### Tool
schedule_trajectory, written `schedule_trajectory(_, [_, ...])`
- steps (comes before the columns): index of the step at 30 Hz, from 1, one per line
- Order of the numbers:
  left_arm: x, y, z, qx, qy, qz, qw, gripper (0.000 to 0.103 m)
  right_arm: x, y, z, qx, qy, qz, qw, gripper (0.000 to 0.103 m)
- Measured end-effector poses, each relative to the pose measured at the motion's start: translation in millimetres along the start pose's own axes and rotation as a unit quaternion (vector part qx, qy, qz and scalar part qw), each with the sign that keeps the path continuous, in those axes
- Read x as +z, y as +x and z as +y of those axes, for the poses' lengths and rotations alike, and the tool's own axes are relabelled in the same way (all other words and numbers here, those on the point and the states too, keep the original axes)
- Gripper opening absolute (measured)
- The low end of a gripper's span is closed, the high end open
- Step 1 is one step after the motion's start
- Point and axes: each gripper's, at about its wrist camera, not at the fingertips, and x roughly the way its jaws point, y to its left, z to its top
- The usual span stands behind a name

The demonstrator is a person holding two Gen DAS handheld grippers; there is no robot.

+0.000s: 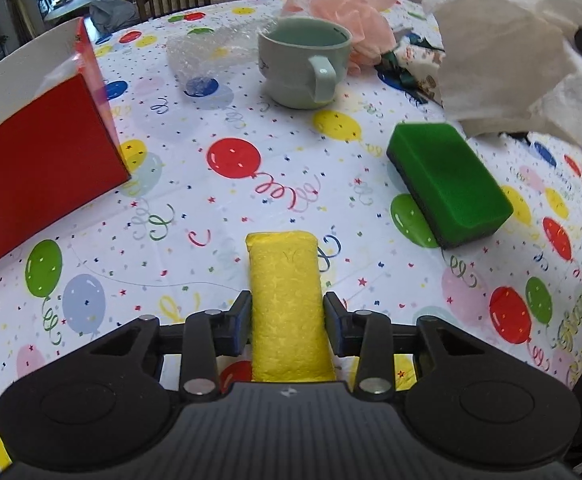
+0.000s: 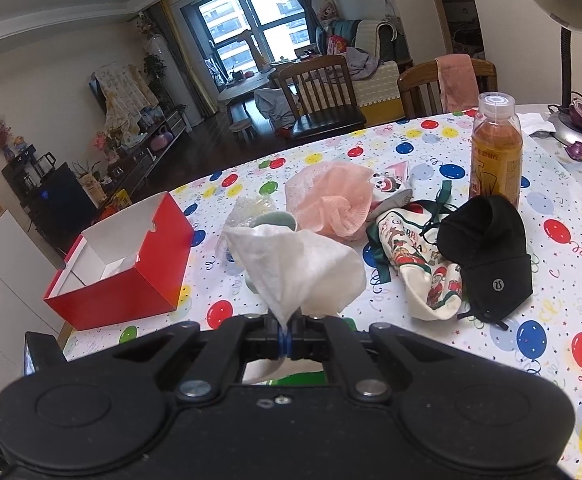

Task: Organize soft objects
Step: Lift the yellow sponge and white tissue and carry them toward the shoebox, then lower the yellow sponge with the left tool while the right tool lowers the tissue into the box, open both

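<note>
A yellow sponge lies lengthwise on the balloon tablecloth, and my left gripper has its pads against both long sides, shut on it. To the right lies a green sponge with a dark scouring base. My right gripper is shut on a crumpled white tissue, held above the table. That tissue also hangs at the upper right of the left wrist view. An open red box with a white inside stands on the left, its red side close to my left gripper.
A pale green mug and bubble wrap sit beyond the sponges. A pink mesh puff, a Christmas-print cloth, a black cap, a drink bottle and a desk lamp fill the table's right. Chairs stand behind.
</note>
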Motion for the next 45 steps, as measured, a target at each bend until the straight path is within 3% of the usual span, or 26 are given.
schedule_trajectory(10, [20.9, -43.3, 33.1, -0.018, -0.042, -0.037, 0.9982, 0.037, 5.1, -3.6, 20.9, 0.008, -0.007, -0.011, 1.0, 0.002])
schedule_trajectory(21, [53.0, -97.6, 81.9, -0.02, -0.058, -0.088, 0.9942, 0.037, 27.5, 6.7, 75.0, 0.041, -0.045, -0.025, 0.998, 0.002])
schedule_trajectory(34, [68.5, -135.4, 159.9, 0.022, -0.086, -0.122, 0.9885, 0.037, 61.4, 41.9, 164.9, 0.1, -0.124, -0.033, 0.987, 0.002])
schedule_trajectory(45, [75.5, -140.4, 228.1, 0.069, -0.098, -0.122, 0.9853, 0.037, 81.0, 93.2, 239.3, 0.126, -0.18, -0.024, 0.975, 0.002])
